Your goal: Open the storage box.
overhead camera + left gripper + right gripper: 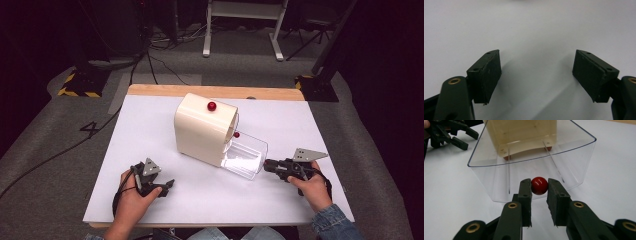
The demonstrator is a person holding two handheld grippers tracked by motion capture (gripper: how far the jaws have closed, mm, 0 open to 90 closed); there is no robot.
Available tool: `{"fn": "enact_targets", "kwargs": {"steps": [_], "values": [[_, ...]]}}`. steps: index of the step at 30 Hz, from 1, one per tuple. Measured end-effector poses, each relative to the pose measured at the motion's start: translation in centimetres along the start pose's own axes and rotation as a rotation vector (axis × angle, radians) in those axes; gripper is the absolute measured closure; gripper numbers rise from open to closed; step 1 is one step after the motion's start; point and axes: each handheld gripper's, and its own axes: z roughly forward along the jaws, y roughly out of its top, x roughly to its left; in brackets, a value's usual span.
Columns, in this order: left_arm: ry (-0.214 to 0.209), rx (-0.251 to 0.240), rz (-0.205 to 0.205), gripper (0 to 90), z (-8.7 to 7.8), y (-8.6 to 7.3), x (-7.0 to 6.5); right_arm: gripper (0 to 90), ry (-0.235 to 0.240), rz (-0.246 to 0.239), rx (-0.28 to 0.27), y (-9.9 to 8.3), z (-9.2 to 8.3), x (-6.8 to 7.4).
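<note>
Red knob [539,185] of the clear drawer [499,182], pinched between right gripper [539,191] fingers [525,192], drawer drawn out of the cream box [205,127] along its long axis toward that hand; left gripper [536,72] spread empty over the table [150,125], farther off.

White bench [150,130] with wood strip along far edge; cream box [202,131] stands mid-bench, its clear drawer [246,156] pulled out toward the near right, over the bench surface.
</note>
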Motion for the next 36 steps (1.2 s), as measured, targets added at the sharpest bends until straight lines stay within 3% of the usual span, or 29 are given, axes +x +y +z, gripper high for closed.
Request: {"fn": "enact_targets", "kwargs": {"steps": [3, 6, 10, 15, 21, 26, 36], "values": [[0.001, 0.002, 0.003, 23.2, 0.0, 0.0, 0.0, 73.7, -0.008, 0.01, 0.036, -0.3, 0.2, -0.1], [0.002, 0.0, 0.004, 23.2, 0.0, 0.0, 0.0, 62.5, -0.025, 0.027, 0.052, -0.4, 0.2, 0.0], [0.001, 0.0, 0.004, 23.2, 0.0, 0.0, 0.0, 60.3, -0.036, 0.014, 0.068, -0.3, 0.0, 0.1], [0.002, -0.001, 0.006, 23.2, 0.0, 0.0, 0.0, 58.3, -0.039, 0.012, 0.036, 0.2, -0.8, 0.2], [0.004, -0.001, 0.006, 23.3, 0.0, -0.1, 0.0, 58.1, -0.034, -0.006, -0.017, 2.4, -1.7, 0.7], [0.004, -0.001, 0.007, 23.2, 0.0, -0.1, 0.0, 58.6, -0.033, -0.024, -0.021, 3.7, -1.7, 0.9], [0.004, -0.006, 0.004, 23.3, 0.0, -0.1, 0.0, 59.0, 0.012, -0.096, -0.048, 8.1, 0.0, 2.0]]}}
